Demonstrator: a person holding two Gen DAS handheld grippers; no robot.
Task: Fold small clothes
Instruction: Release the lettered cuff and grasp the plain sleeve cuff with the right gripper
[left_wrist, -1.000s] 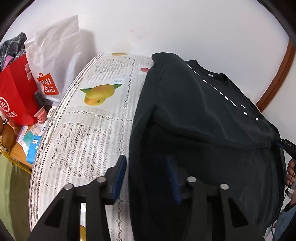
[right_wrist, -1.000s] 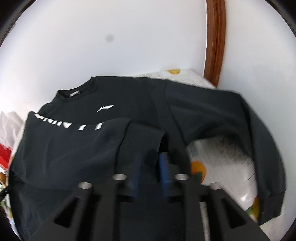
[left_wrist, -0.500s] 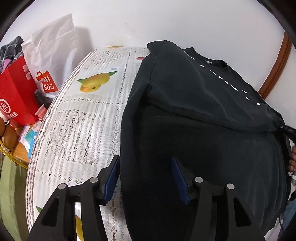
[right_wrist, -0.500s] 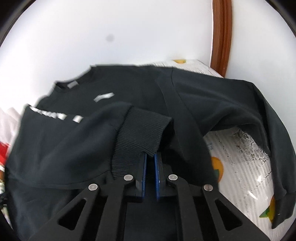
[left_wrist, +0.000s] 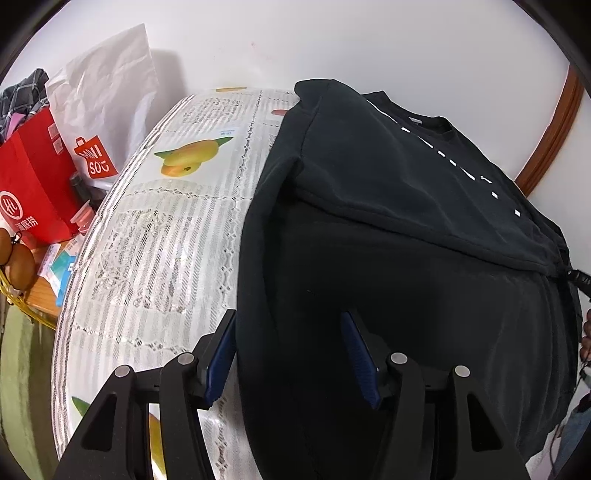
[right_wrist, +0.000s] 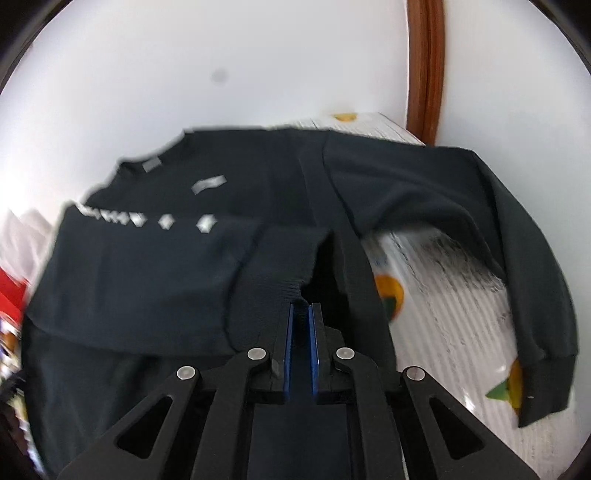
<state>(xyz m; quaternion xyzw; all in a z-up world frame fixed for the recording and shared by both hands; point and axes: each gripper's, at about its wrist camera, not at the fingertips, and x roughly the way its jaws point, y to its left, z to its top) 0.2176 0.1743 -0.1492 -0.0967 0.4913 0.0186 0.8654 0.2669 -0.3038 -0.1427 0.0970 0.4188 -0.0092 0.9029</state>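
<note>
A black sweatshirt (left_wrist: 369, 177) lies on a lace-covered table (left_wrist: 159, 240), its left sleeve folded across the chest. My left gripper (left_wrist: 288, 317) hovers over the garment's left edge. Its jaws are opening, and the cloth lies beneath them without being pinched. In the right wrist view the sweatshirt (right_wrist: 155, 280) fills the middle, and my right gripper (right_wrist: 302, 306) is shut on the ribbed cuff (right_wrist: 284, 258) of the folded sleeve. The other sleeve (right_wrist: 517, 258) stretches out to the right over the tablecloth (right_wrist: 443, 295).
A red shopping bag (left_wrist: 29, 184) and a white paper bag (left_wrist: 99, 110) stand left of the table, with small items below them. A white wall is close behind. A brown door frame (right_wrist: 424, 66) rises at the back right. A person's hand (left_wrist: 585, 339) shows at the right edge.
My right gripper's jaws closed on the sleeve cuff that had been between them. The left gripper's jaws spread wider over the sweatshirt's edge.
</note>
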